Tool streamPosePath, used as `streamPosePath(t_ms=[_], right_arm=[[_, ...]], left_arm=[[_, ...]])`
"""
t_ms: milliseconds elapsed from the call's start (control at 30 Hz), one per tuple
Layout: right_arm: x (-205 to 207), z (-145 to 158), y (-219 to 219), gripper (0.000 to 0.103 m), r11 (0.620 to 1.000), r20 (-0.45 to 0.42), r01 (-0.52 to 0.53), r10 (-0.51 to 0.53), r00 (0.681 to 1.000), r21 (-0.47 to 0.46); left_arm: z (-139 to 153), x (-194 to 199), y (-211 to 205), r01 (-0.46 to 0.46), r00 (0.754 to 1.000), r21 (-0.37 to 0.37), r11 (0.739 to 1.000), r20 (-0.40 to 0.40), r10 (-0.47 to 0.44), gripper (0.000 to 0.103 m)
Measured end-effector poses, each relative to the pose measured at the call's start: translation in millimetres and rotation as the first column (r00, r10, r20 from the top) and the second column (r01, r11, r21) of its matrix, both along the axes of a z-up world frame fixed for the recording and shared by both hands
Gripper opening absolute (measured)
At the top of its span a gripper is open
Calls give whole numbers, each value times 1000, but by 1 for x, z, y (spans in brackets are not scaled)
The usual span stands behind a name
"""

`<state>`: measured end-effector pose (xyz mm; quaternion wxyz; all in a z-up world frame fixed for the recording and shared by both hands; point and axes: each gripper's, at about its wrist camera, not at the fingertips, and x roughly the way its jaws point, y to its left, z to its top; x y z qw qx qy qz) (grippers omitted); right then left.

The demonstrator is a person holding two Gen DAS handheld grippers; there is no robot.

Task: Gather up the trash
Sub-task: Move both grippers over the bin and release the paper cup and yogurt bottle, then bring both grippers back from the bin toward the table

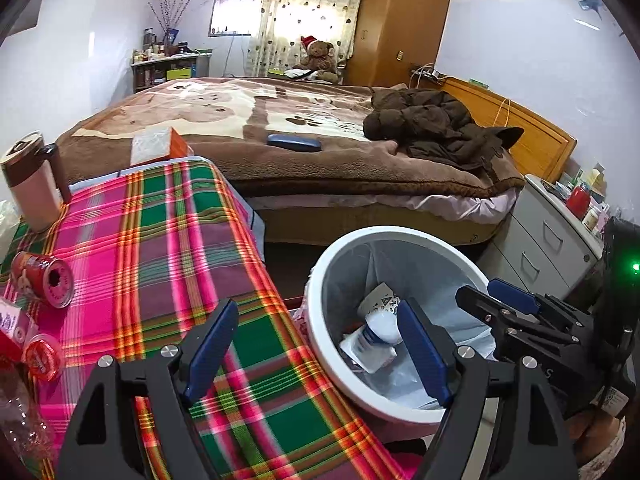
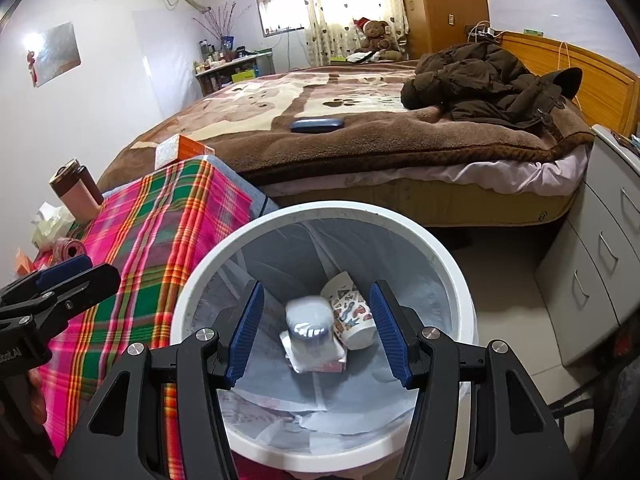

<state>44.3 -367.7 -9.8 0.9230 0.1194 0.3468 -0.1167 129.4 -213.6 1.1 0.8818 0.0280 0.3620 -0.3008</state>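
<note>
A white trash bin [image 2: 320, 209] with a grey liner stands on the floor beside the table. My right gripper [image 2: 317, 292] hangs open over its mouth with nothing between the pads. Below it, in the bin, lie a blurred white-and-blue container [image 2: 310, 330] and a patterned paper cup [image 2: 349, 312]. My left gripper [image 1: 316, 320] is open and empty, over the table's edge next to the bin [image 1: 400, 236]. On the plaid tablecloth [image 1: 160, 260] at the left lie a red can [image 1: 48, 282], a red lid [image 1: 42, 356] and a clear plastic bottle [image 1: 20, 412].
A brown-topped tumbler [image 1: 32, 184] and a tissue box [image 1: 156, 144] sit at the table's far side. Behind stands a bed [image 1: 280, 120] with a brown jacket [image 1: 440, 128] and a blue case [image 1: 294, 143]. A white drawer unit [image 1: 540, 248] flanks the bin on the right.
</note>
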Motion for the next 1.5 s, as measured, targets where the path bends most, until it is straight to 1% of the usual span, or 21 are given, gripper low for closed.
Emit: streamPosePath(t_ms=[333,500,700,767,867,967,1100,1233,1500], right_arm=[[-5,12,23,57,1000,59,-28,29,998,-9],[-4,14,40,57,998,79,-69,69,994,-7],[1,12,64,57,992,92,-123,122,988,4],[3,12,72,57,990,95,-142,142,985,1],[7,12,87,57,984,104,-179,177,979,10],[9,12,100,57,978,106,-210,208,972,12],[13,10,121,57,964,105,-265,263,959,7],[18,11,139,57,952,107,-305,303,947,7],[30,11,179,57,919,93,-394,393,915,-5]], left_arm=[[12,-7,36,-49,998,-22,999,28,50,83],[14,-10,63,-102,994,-17,995,48,102,83],[15,-16,104,-172,983,-32,985,64,174,83],[15,-17,119,-210,975,-23,977,73,211,83],[15,-18,144,-254,964,-47,966,65,256,83],[13,-20,167,-300,951,-51,952,65,303,83],[9,-24,198,-368,927,-46,929,66,370,83],[2,-25,225,-422,904,-31,906,55,423,83],[-1,-27,269,-500,864,-32,866,49,501,83]])
